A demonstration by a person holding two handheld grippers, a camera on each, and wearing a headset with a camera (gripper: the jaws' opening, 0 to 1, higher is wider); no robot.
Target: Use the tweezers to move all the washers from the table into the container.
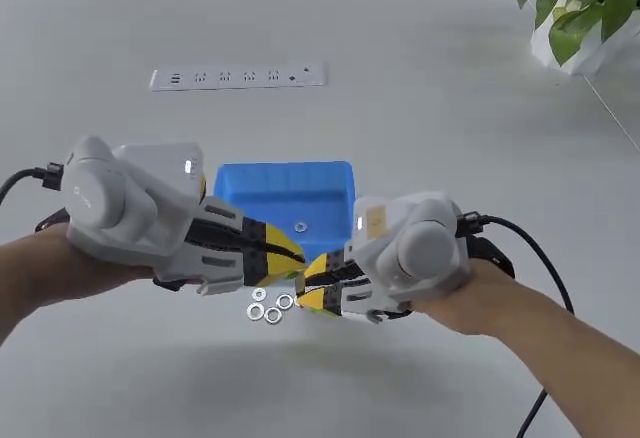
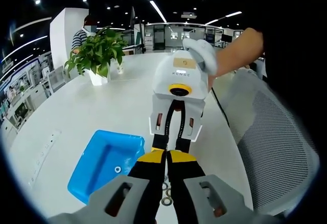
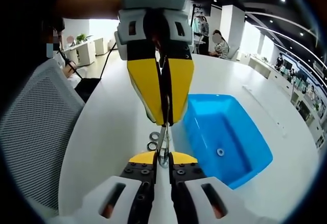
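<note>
A: Head view, claws?
B: Left gripper (image 1: 295, 251) and right gripper (image 1: 308, 283) both clamped on tweezers (image 3: 164, 127).
A: Washers (image 1: 268, 308)?
B: Loose on white table (image 1: 420, 78) at container's (image 1: 285, 170) near edge; one washer (image 1: 301, 226) inside. Open office (image 2: 168, 32) around.

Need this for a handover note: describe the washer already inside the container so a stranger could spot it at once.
On the white table, find the blue container, a rectangular tub. One small silver washer lies alone on its floor; the other washers sit in a loose cluster outside, on the bare table by the tub's near wall.
</note>
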